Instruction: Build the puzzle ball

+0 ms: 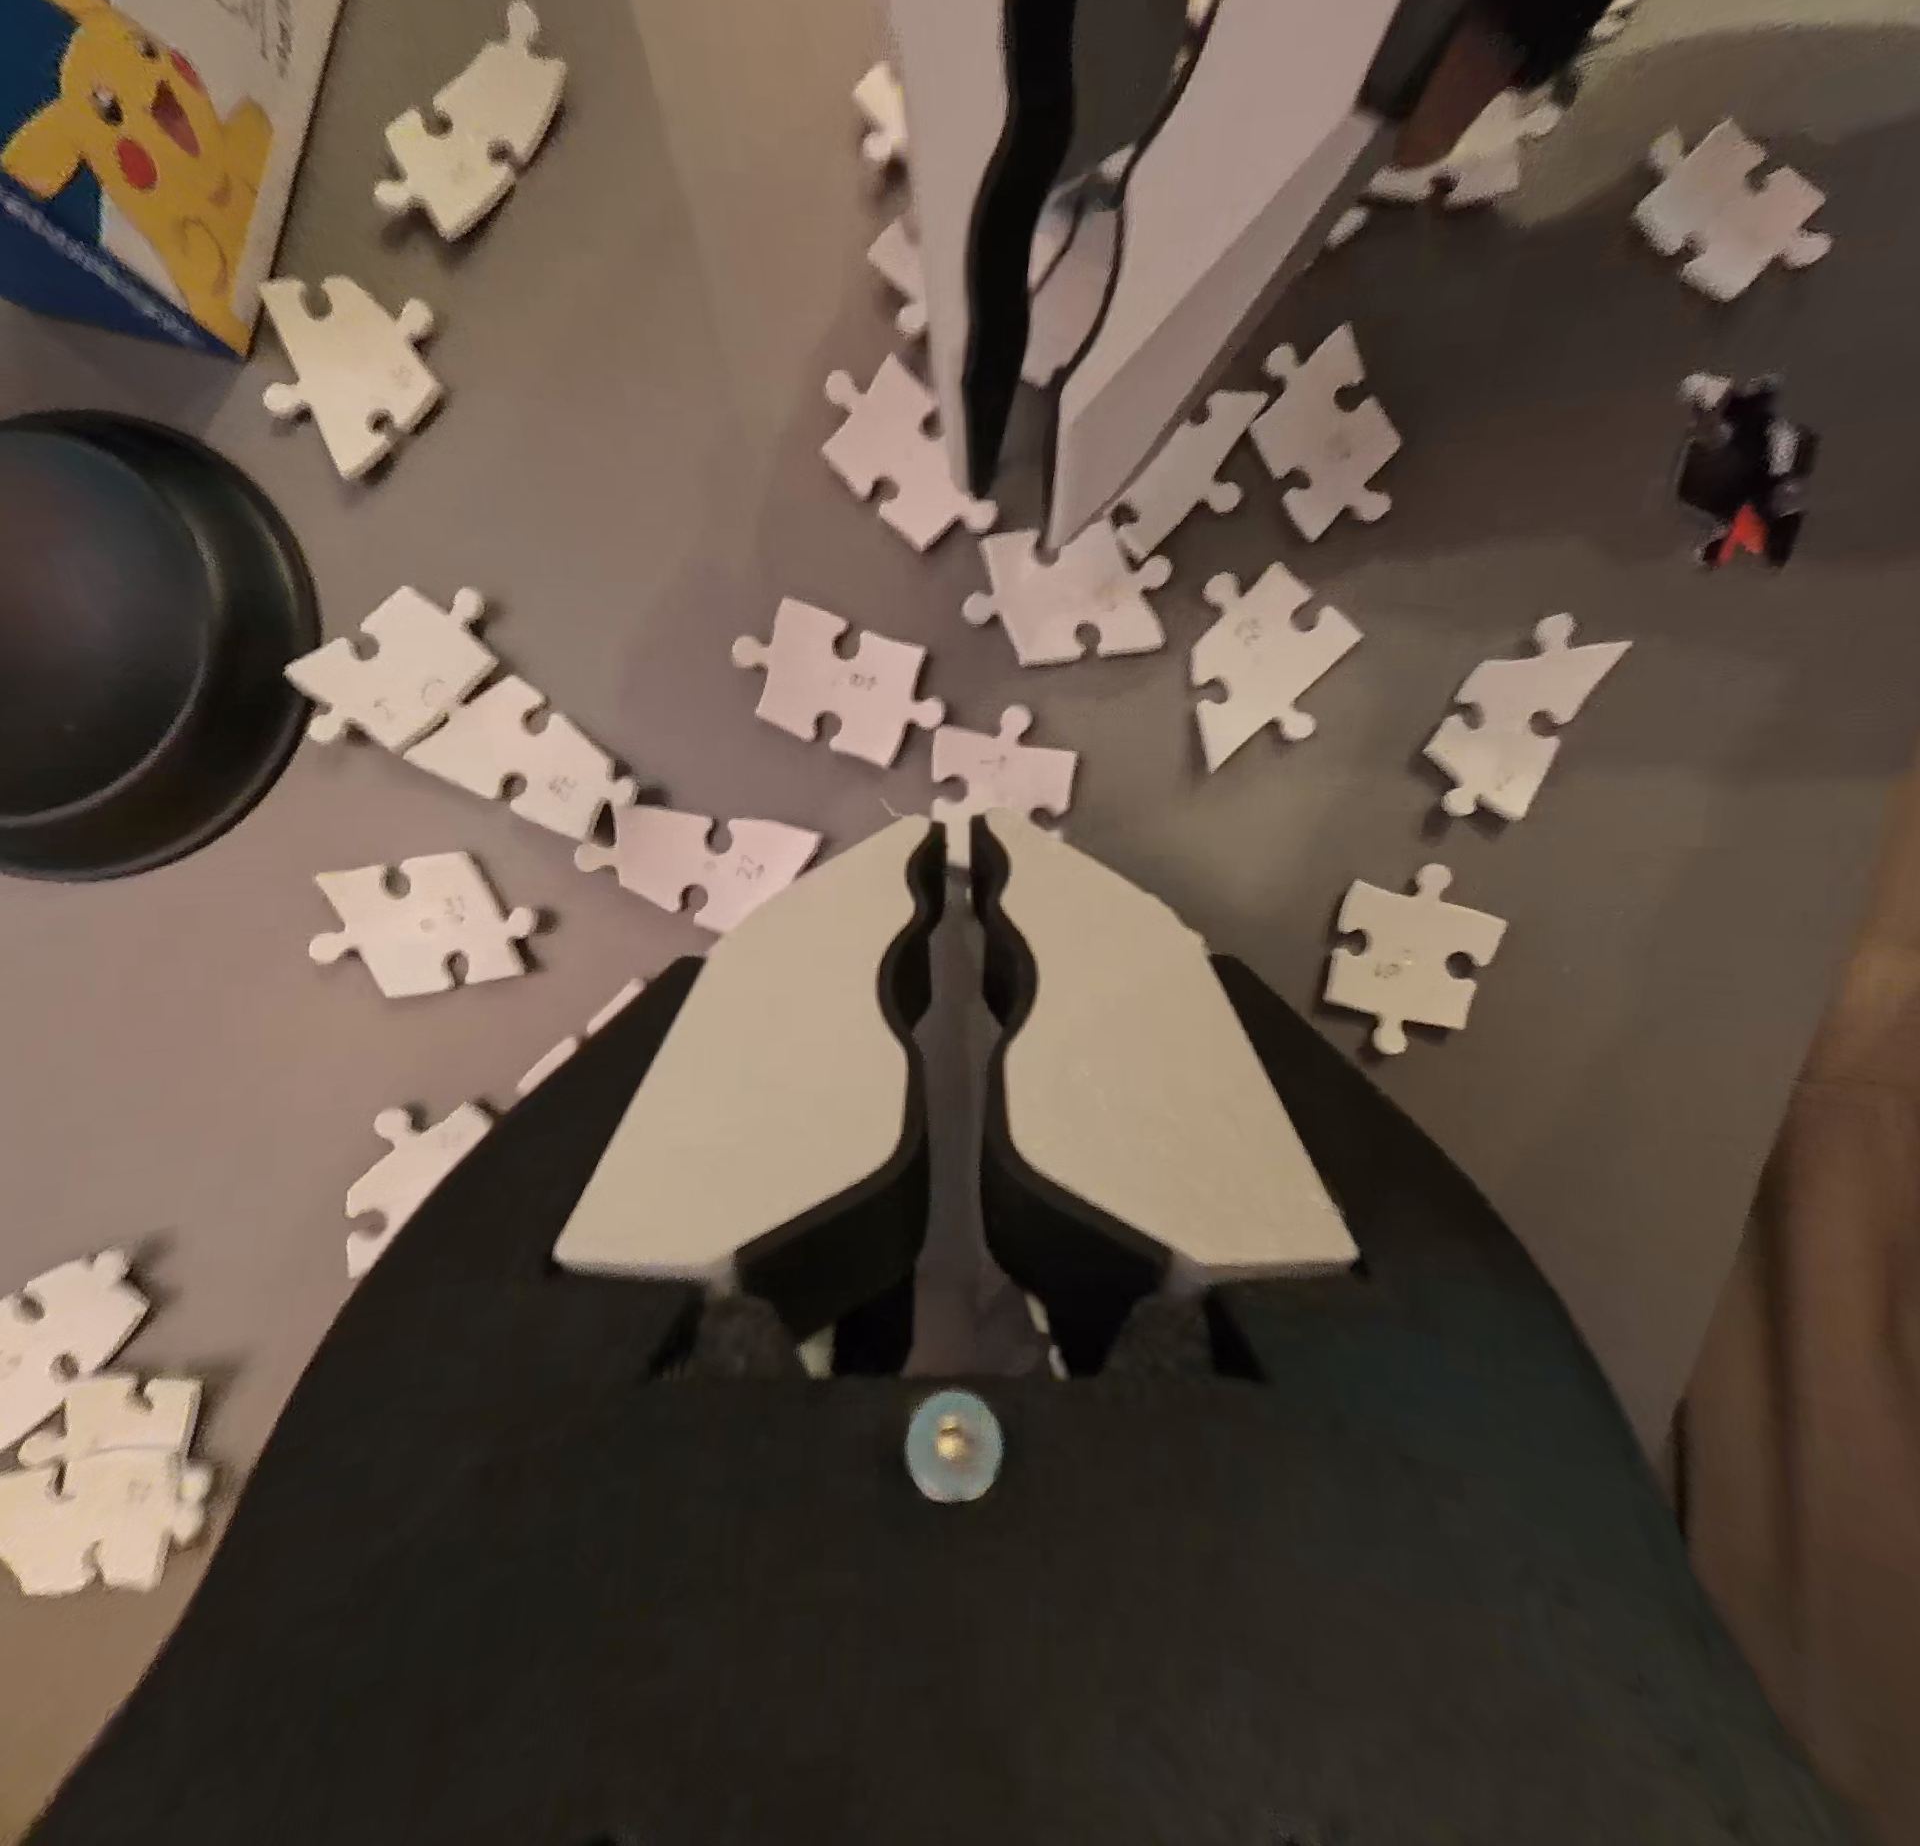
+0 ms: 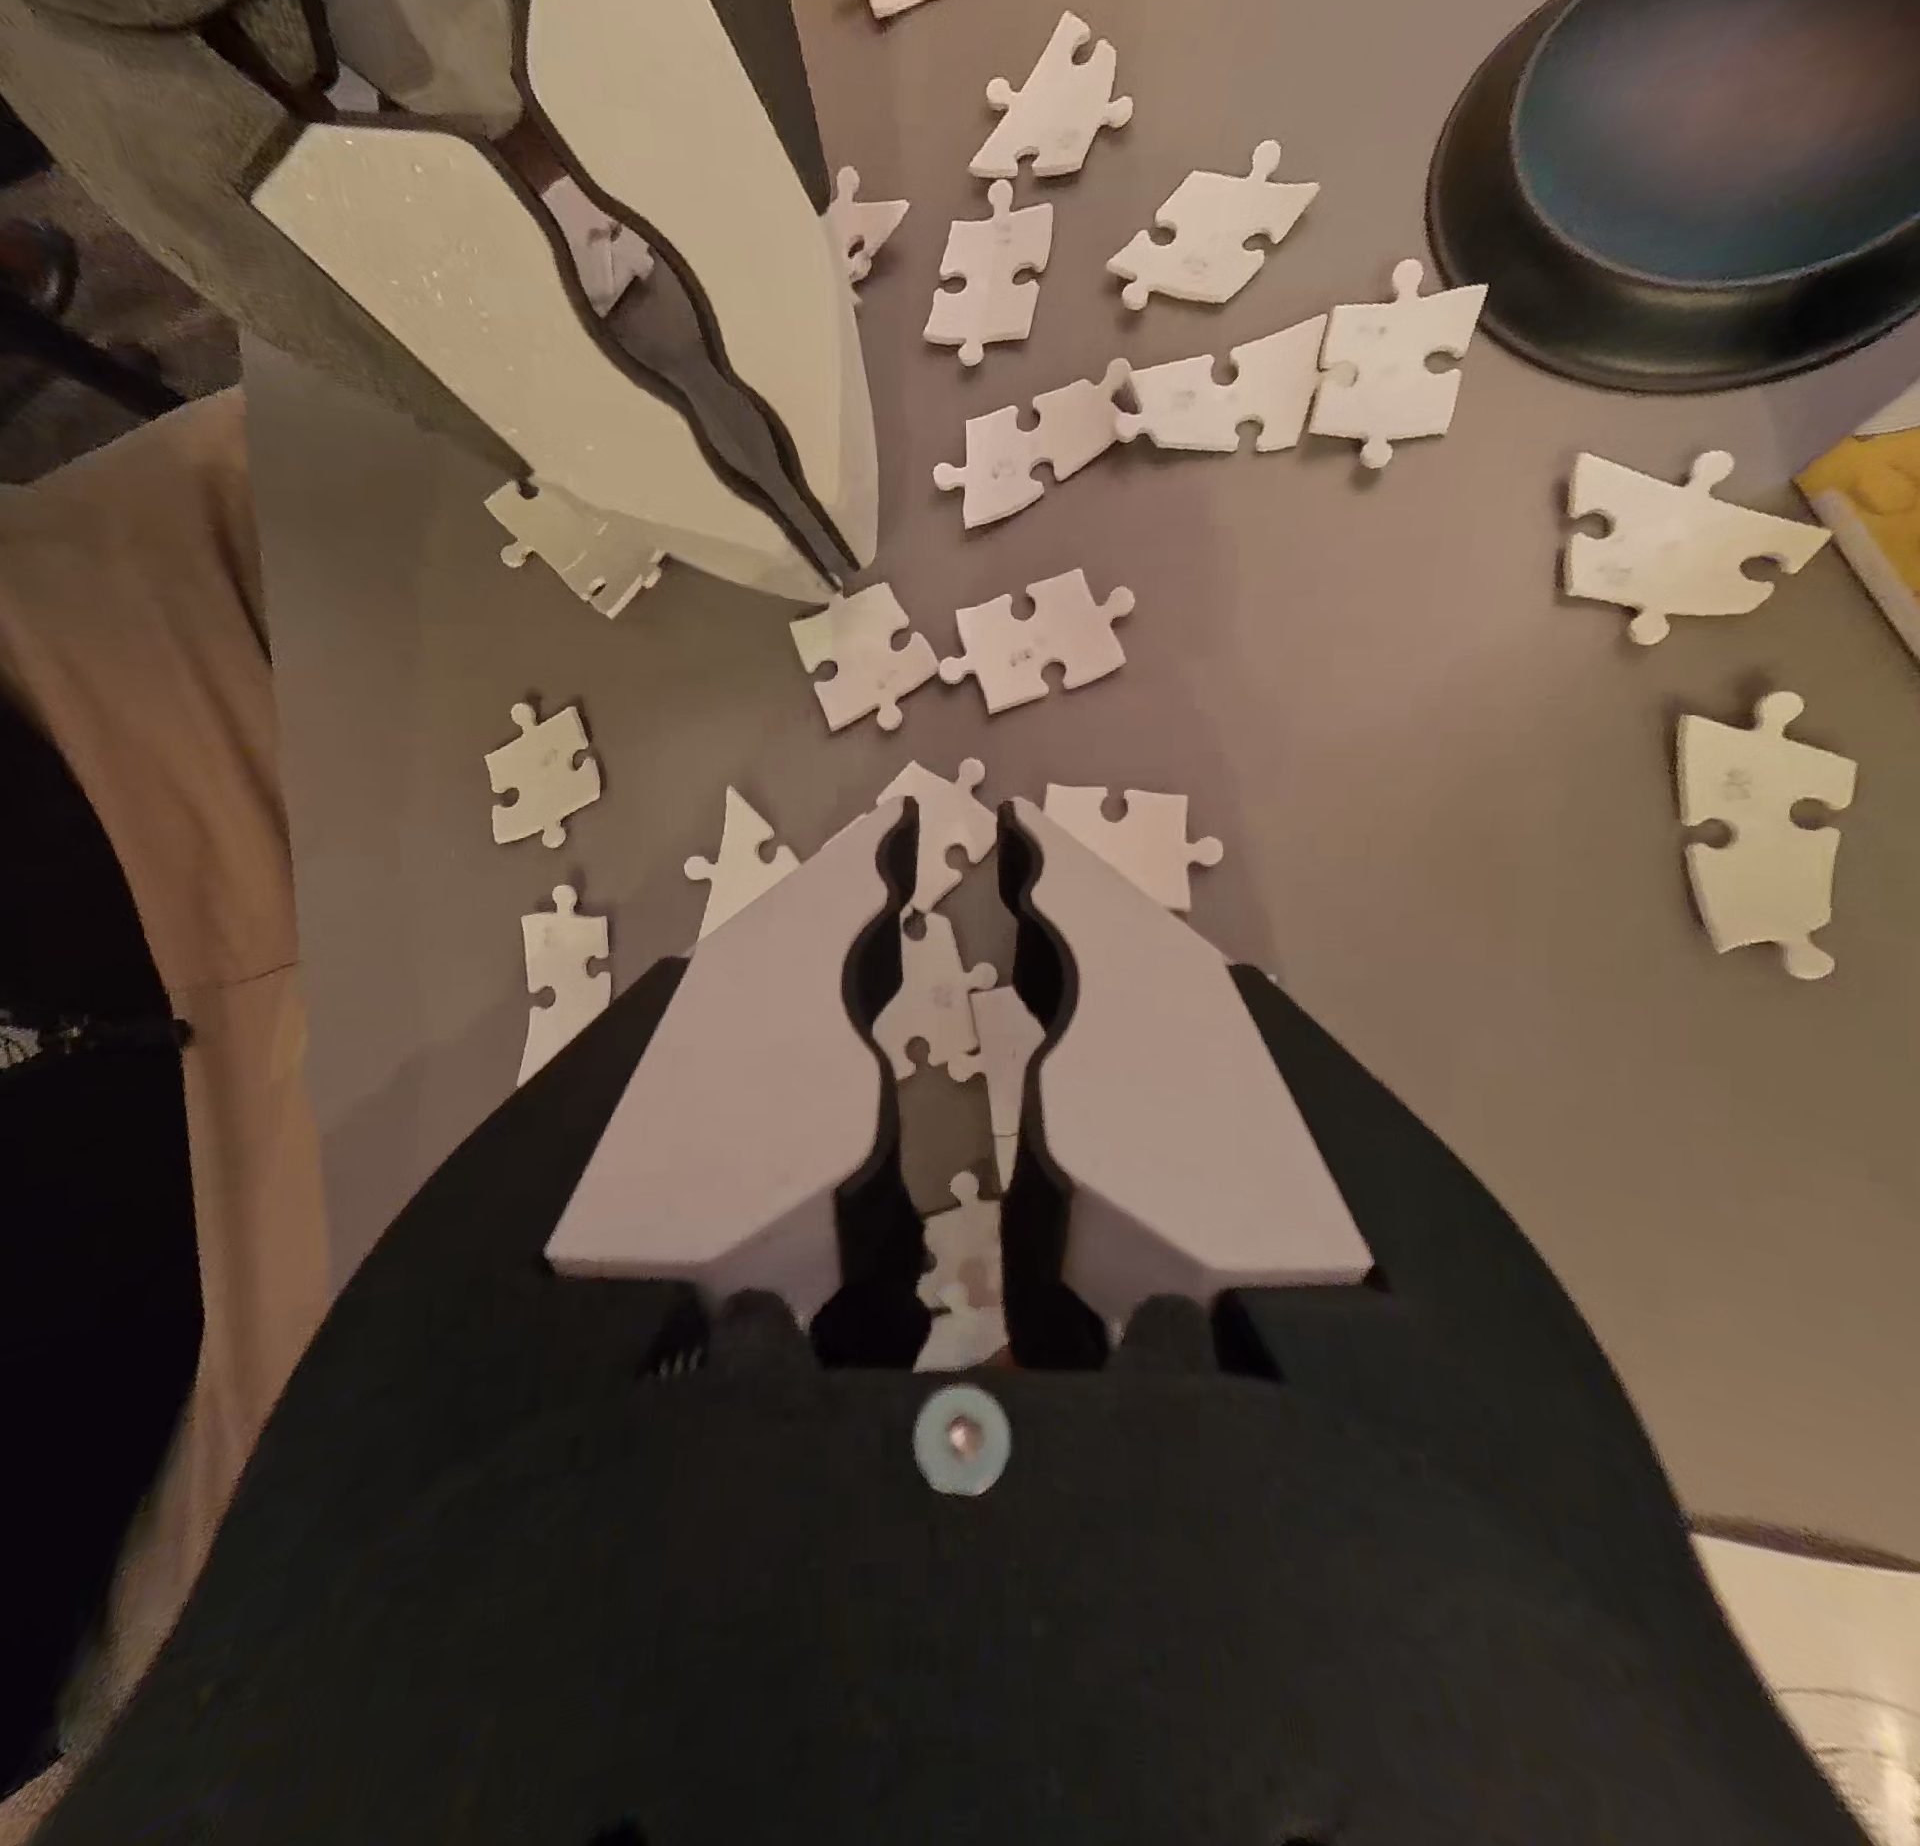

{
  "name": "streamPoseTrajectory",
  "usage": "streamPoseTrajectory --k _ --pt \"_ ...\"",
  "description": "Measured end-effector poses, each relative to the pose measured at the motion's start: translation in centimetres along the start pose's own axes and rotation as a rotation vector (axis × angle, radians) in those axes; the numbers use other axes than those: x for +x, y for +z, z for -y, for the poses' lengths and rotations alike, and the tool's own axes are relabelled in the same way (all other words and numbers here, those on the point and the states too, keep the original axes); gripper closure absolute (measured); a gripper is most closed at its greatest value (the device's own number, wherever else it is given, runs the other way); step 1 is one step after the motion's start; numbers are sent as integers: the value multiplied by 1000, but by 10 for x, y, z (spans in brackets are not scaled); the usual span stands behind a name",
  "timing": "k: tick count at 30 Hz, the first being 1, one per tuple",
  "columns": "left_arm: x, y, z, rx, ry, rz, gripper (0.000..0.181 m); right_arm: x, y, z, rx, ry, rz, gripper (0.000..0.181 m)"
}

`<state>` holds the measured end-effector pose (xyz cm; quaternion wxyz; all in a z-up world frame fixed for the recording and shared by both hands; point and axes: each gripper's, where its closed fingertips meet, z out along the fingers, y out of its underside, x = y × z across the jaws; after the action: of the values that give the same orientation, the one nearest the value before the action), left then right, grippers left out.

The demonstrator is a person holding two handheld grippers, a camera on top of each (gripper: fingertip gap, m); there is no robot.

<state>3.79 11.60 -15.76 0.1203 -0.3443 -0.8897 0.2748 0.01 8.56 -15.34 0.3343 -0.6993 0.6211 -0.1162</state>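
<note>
Several white puzzle pieces lie face down, scattered on a grey table [image 1: 644,425]. My left gripper [image 1: 958,828] is shut to a thin slit. Its tips rest on the near edge of one small piece [image 1: 1006,766] with nothing between the jaws; it also shows in the right wrist view [image 2: 840,578], tips on that piece's corner [image 2: 868,658]. My right gripper [image 2: 956,814] is slightly open and holds nothing. Its tips stand over a piece [image 2: 940,835]. In the left wrist view it comes down from the top [image 1: 1029,518] onto a piece [image 1: 1075,596].
A black round bowl-like stand [image 1: 125,643] [image 2: 1683,165] sits at the table's side. A blue box with a yellow cartoon figure [image 1: 145,123] stands near it. One dark piece with red [image 1: 1745,466] lies apart. A person's beige clothing [image 1: 1829,1225] borders the table. One gripper's finger ends stand about 6 cm off the other's.
</note>
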Motion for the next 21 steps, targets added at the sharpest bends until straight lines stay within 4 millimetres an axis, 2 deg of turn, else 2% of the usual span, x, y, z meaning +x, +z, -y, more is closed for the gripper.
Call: streamPoseTrajectory --k 3,6,11,21 --pt "5 5 5 -7 29 -4 174 -6 6 -4 -29 -24 11 168" --pt "8 15 -5 -76 60 2 173 -10 10 -3 -33 -39 18 170" --pt "7 11 -10 -86 49 -22 181 -11 10 -3 -30 -42 21 170" --pt "-1 -2 -28 -152 56 -46 181 -24 20 4 -39 -82 33 168"
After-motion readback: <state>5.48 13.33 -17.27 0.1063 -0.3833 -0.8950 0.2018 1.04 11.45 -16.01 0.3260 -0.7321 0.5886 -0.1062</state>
